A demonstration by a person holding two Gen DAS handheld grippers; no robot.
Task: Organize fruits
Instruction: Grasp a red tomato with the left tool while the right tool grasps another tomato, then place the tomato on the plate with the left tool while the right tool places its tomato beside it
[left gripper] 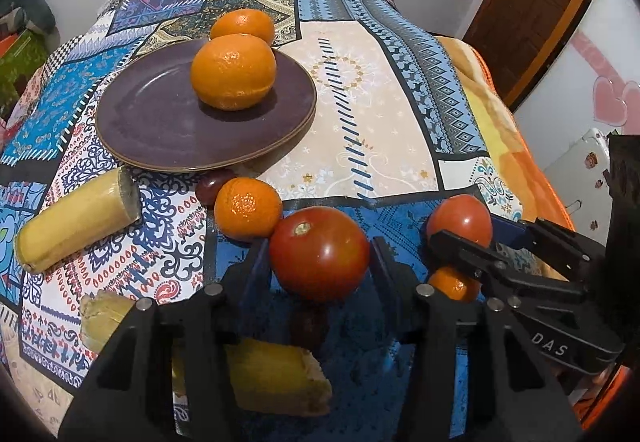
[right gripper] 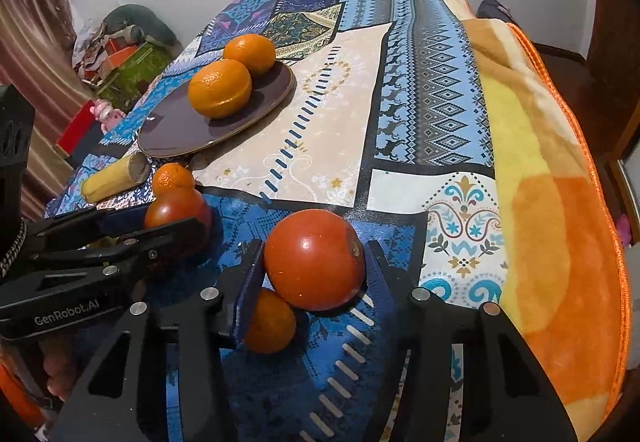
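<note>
My left gripper (left gripper: 318,254) is shut on a red tomato (left gripper: 319,253), held just above the patterned cloth. My right gripper (right gripper: 314,262) is shut on a second red tomato (right gripper: 314,259); it also shows in the left wrist view (left gripper: 460,220). A purple plate (left gripper: 160,122) holds a large orange (left gripper: 233,71), with another orange (left gripper: 242,24) behind it at the plate's far rim. A small orange (left gripper: 248,207) lies in front of the plate, touching the left tomato. Another small orange (right gripper: 269,322) lies under the right gripper.
Yellow sugarcane-like pieces lie at left (left gripper: 78,220) and under the left gripper (left gripper: 276,374). A dark red small fruit (left gripper: 214,182) sits by the plate's near rim. An orange-yellow blanket (right gripper: 560,202) covers the table's right edge. Clutter (right gripper: 120,42) lies on the floor beyond.
</note>
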